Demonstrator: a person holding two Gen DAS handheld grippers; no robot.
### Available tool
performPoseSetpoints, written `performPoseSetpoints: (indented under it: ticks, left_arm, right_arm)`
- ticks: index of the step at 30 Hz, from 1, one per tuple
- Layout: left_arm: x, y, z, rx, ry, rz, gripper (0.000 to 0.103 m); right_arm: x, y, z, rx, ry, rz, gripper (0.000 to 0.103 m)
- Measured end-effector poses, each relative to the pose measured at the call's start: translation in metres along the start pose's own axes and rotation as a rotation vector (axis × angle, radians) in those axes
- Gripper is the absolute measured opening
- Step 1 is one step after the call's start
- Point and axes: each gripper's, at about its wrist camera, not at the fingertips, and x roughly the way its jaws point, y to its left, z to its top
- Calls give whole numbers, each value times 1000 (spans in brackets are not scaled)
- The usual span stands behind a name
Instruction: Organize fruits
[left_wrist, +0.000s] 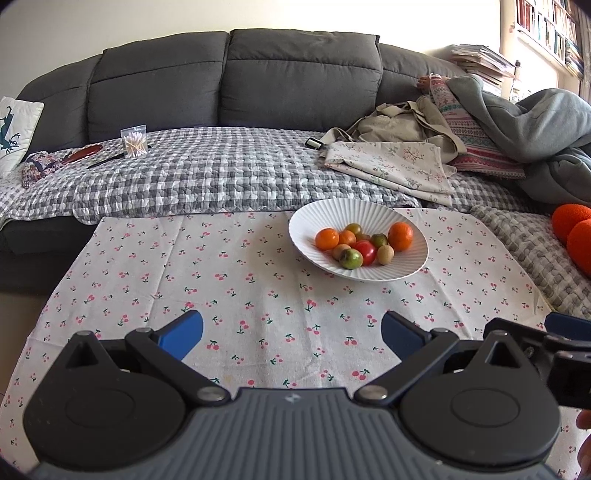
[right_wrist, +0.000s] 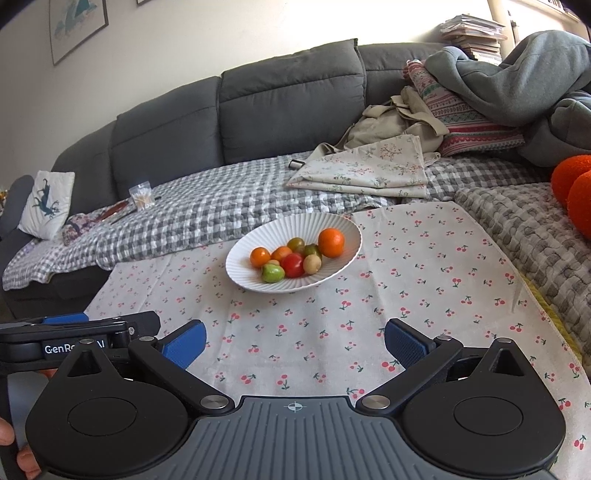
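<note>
Both views look forward and slightly down from low over the table (left_wrist: 147, 258), each along its own hand-held gripper's spread fingers toward the sofa (left_wrist: 295, 74). The left view faces the sofa squarely, with the bowl (left_wrist: 369, 218) right of centre at middle distance. The right view is rolled, the sofa slanting, the bowl (right_wrist: 258, 236) near centre. Both share table, bowl and sofa, and each catches the other hand-held gripper at its edge.

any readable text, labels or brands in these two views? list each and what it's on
"GenRo...AI", middle letters hidden behind a linkage arm: on the side of the left gripper, seen in the right wrist view.
Book spines on the shelf: too small to read.
Stacked magazines: too blurred to read.
Nothing else bears text.
</note>
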Motion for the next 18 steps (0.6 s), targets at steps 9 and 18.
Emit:
performPoseSetpoints:
  ticks: [9,18]
  left_arm:
    - [2,-4,-3,13,18,-24,102]
    - [2,-5,-4,23,16,-32,102]
  right_arm:
    - [1,1,-1,-8,7,0,103]
    - [2,0,-2,-10,7,0,103]
